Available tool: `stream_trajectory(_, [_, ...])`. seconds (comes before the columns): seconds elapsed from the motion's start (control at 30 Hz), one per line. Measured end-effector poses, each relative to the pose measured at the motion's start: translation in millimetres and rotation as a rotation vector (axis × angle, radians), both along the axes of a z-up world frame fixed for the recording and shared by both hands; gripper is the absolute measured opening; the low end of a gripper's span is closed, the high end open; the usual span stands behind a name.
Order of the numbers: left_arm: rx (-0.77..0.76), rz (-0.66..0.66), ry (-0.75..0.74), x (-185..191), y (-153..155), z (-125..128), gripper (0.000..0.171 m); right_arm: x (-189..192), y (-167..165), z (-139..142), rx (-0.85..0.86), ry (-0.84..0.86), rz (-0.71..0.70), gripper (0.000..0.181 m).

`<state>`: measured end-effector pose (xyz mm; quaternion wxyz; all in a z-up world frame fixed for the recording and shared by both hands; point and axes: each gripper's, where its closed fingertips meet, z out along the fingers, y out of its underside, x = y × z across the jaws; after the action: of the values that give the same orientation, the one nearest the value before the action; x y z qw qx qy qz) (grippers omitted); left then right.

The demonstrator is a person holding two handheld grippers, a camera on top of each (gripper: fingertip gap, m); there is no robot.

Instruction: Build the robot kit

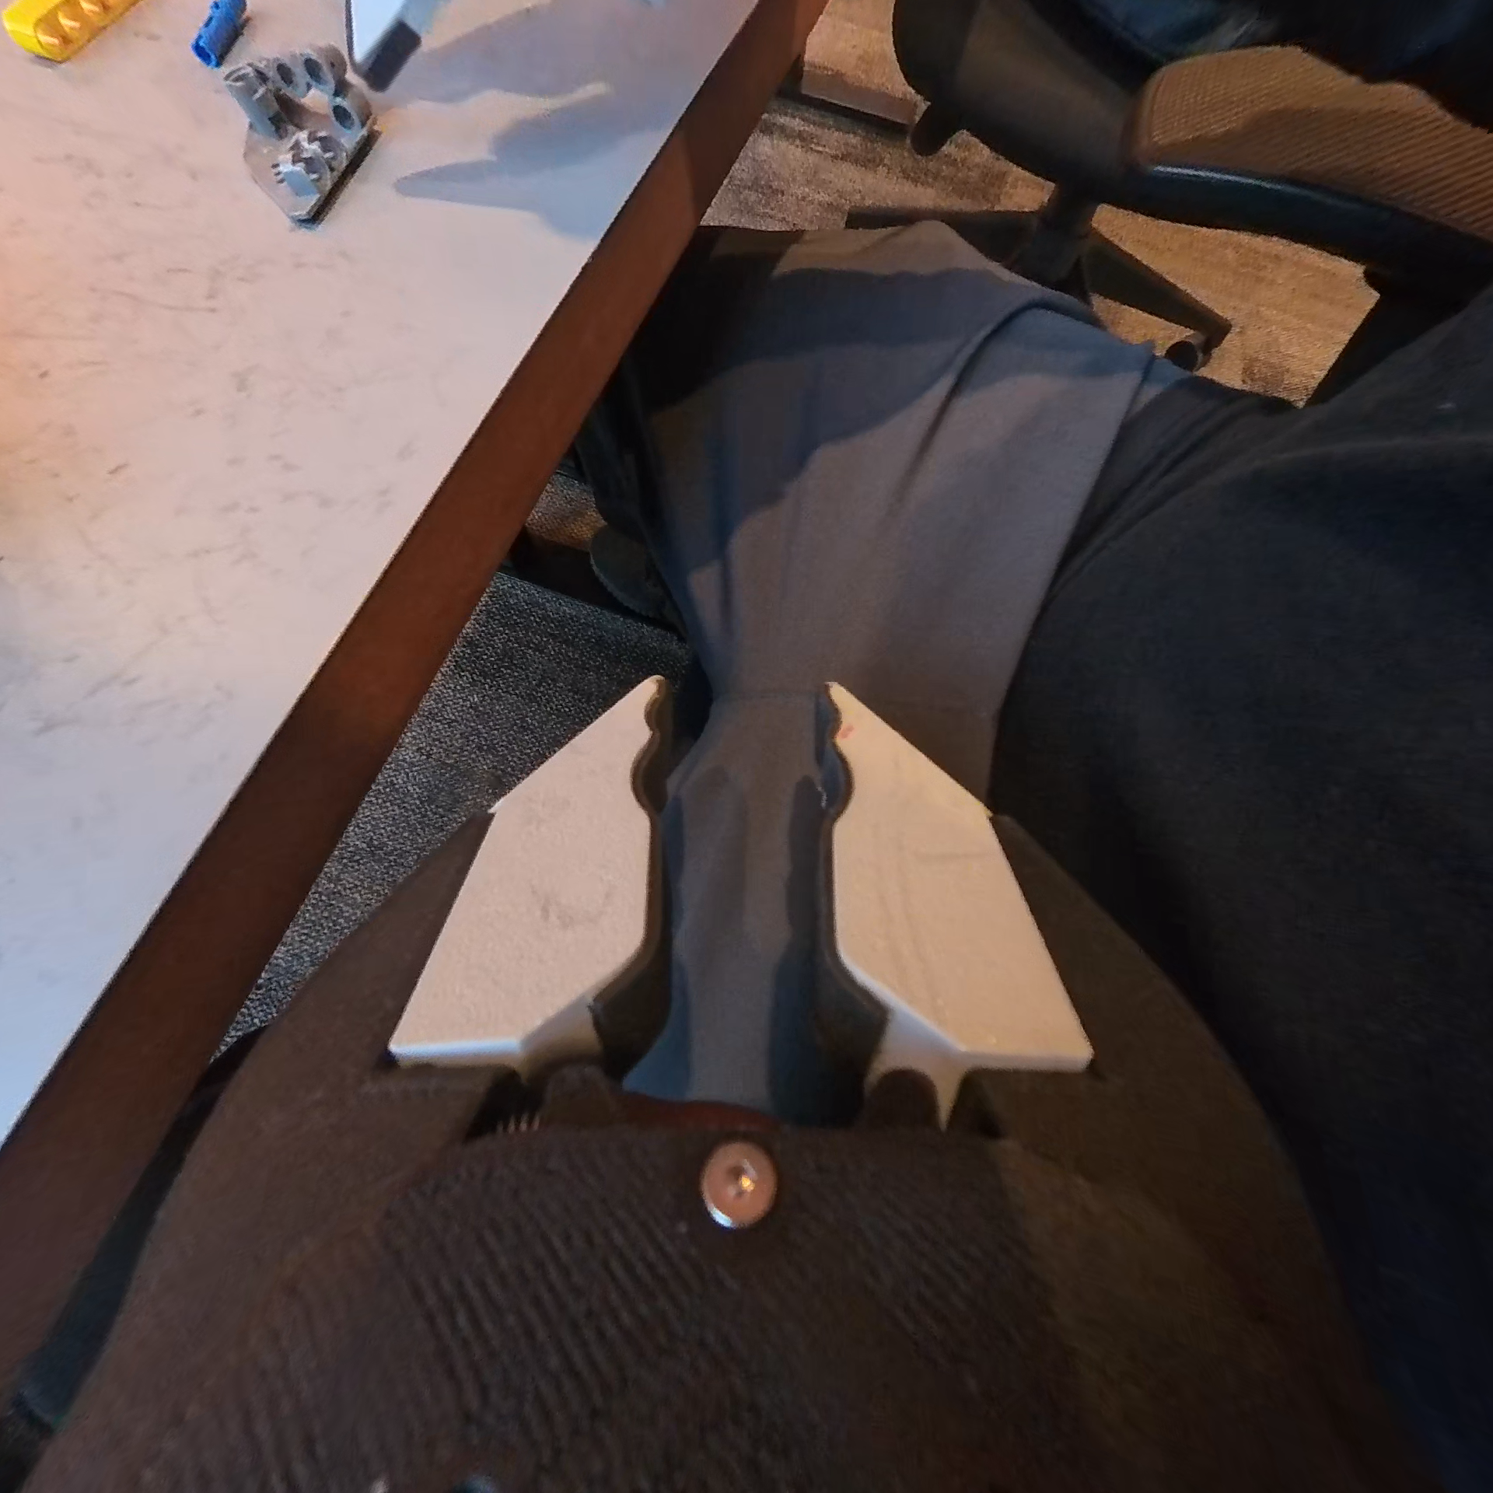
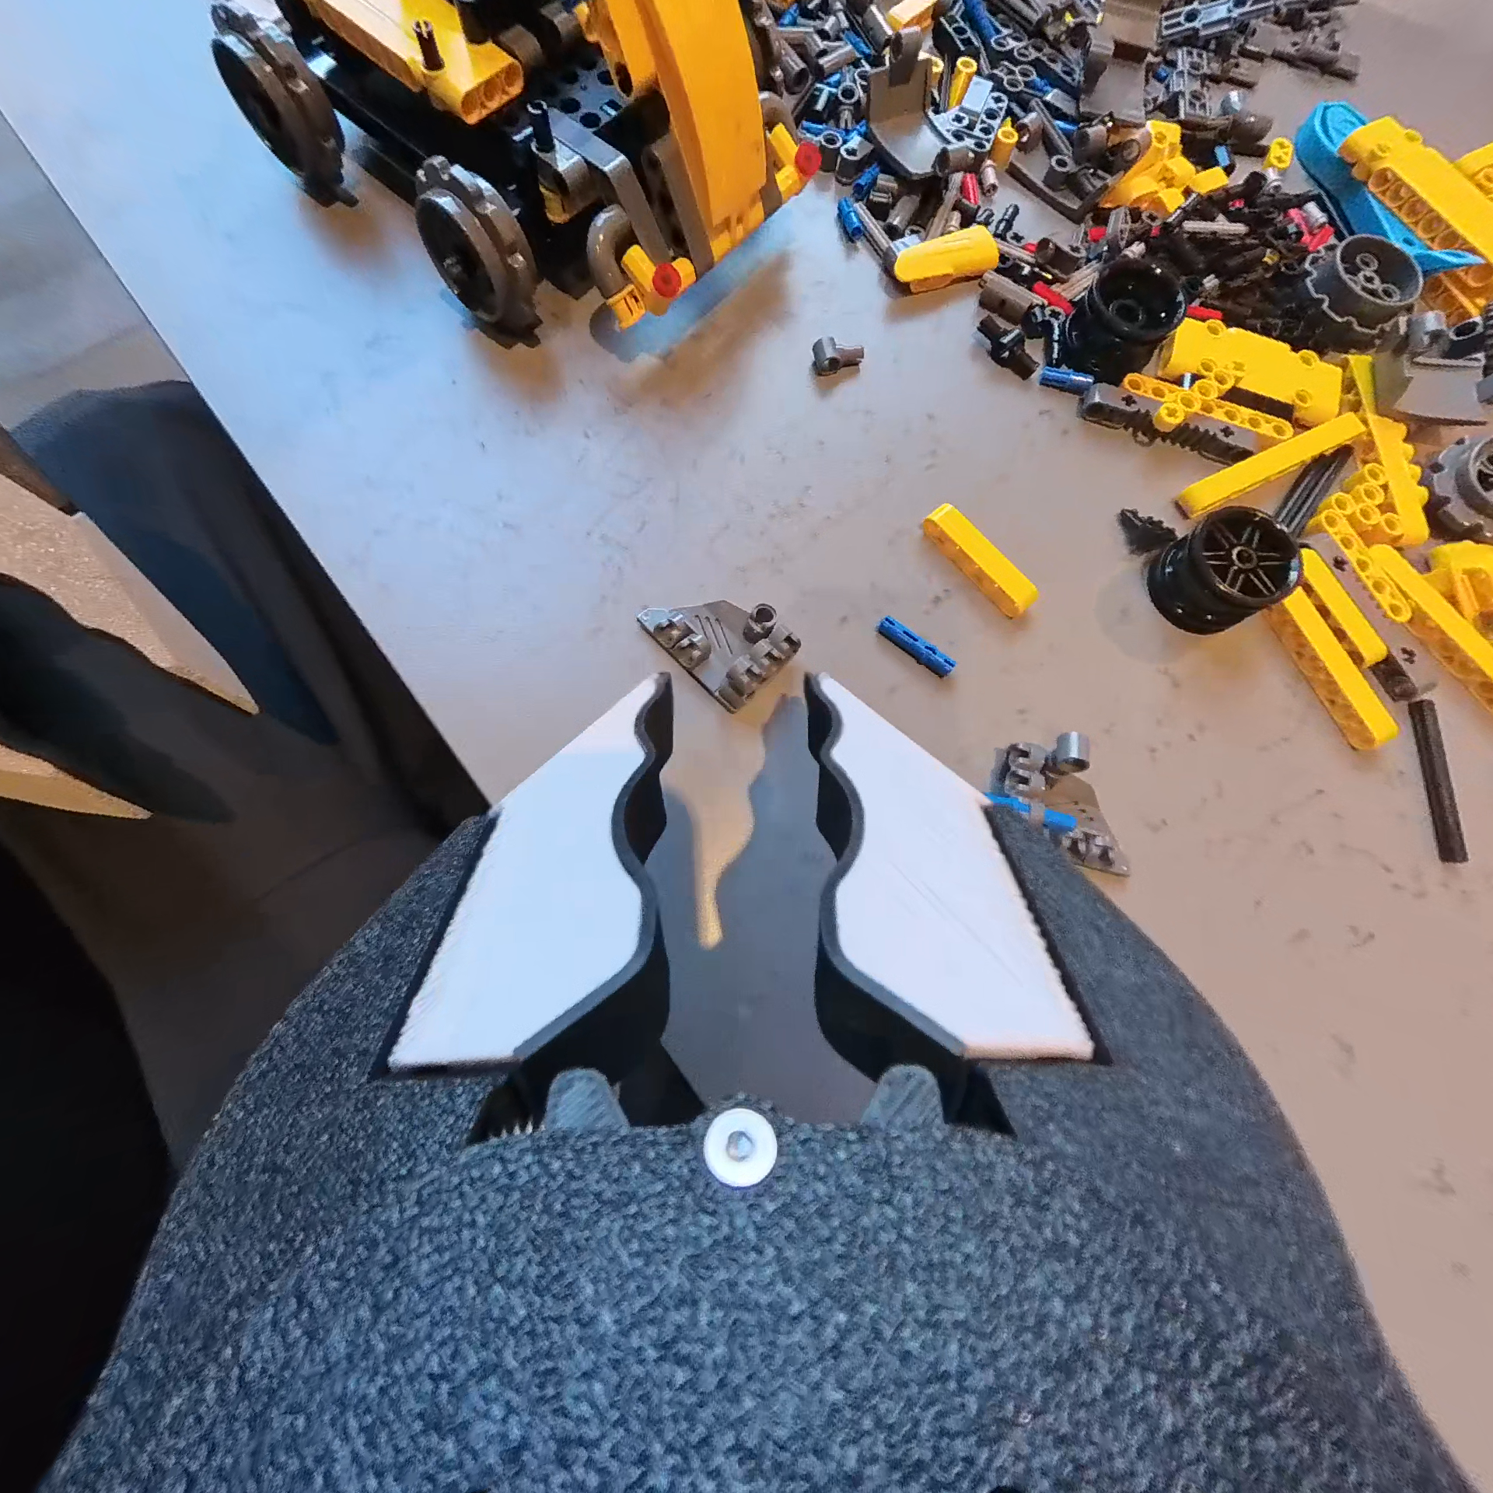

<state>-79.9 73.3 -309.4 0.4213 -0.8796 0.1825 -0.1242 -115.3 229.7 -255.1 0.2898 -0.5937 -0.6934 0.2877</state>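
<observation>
My left gripper (image 1: 743,695) is open and empty, held off the table over a person's grey trouser leg (image 1: 848,485). A grey brick panel (image 1: 303,129) lies on the table (image 1: 202,485) far to its upper left. My right gripper (image 2: 737,687) is open and empty, low over the table, with its tips just short of a grey flat panel piece (image 2: 719,650). A second grey panel with a blue pin (image 2: 1058,800) lies right of the right finger. A blue pin (image 2: 917,646) and a yellow beam (image 2: 979,560) lie just beyond.
A half-built yellow and black brick vehicle (image 2: 549,137) stands at the back left. A large pile of loose yellow, grey and black pieces (image 2: 1212,242) with wheels (image 2: 1224,565) fills the right. The table's brown edge (image 1: 517,452) and an office chair (image 1: 1252,161) show in the left view. My right gripper is the nearer one to the blue pin (image 2: 917,646): about 4 cm, against 20 cm.
</observation>
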Motion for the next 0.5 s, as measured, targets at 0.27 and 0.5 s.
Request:
stream_trajectory(0.27, [-0.011,-0.001,-0.005,1,0,-2,0.034,1,6,-5,0.049,-0.032,-0.02,0.04])
stream_trajectory(0.5, [-0.006,0.003,-0.001,-1,0,-1,0.033,-19,23,-2,0.145,-0.064,-0.001,0.04])
